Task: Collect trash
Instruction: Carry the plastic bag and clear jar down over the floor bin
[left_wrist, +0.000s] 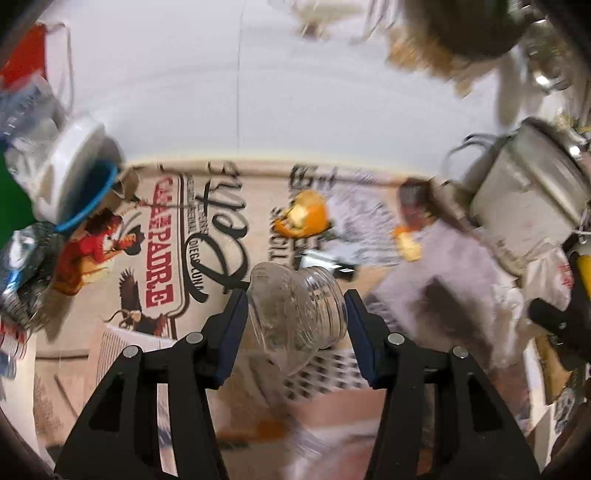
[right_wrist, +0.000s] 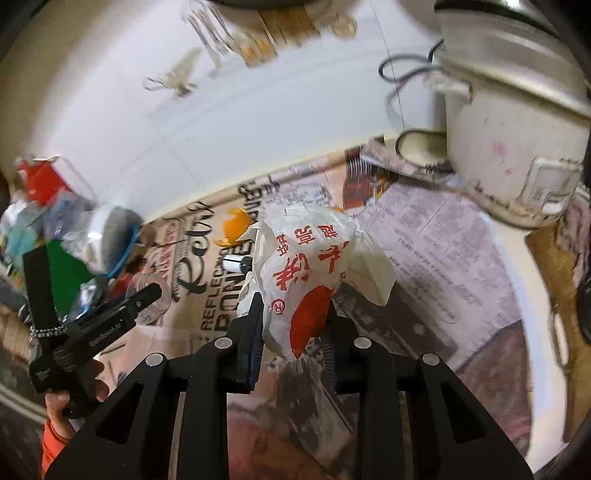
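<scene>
Left tool (left_wrist: 295, 314) clamped on clear cup (left_wrist: 295, 314); right tool (right_wrist: 293, 314) pinching red-printed wrapper (right_wrist: 314, 258) over "CAMPADRE" newspaper (left_wrist: 162, 240)

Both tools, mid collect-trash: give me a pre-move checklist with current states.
1. Left tool loaded: ok, a crushed clear plastic cup sits between its fingers.
2. Left grip firm: cannot tell; the fingers flank the cup, contact blurred.
3. Right tool loaded: ok, shut on the white paper bag with red print.
4. Trash left on the newspaper: not ok, orange peel and a second piece remain.
5. Clearance on the right: not ok, the rice cooker and its cord stand close by.
6. Drop-off bin in view: cannot tell.
</scene>
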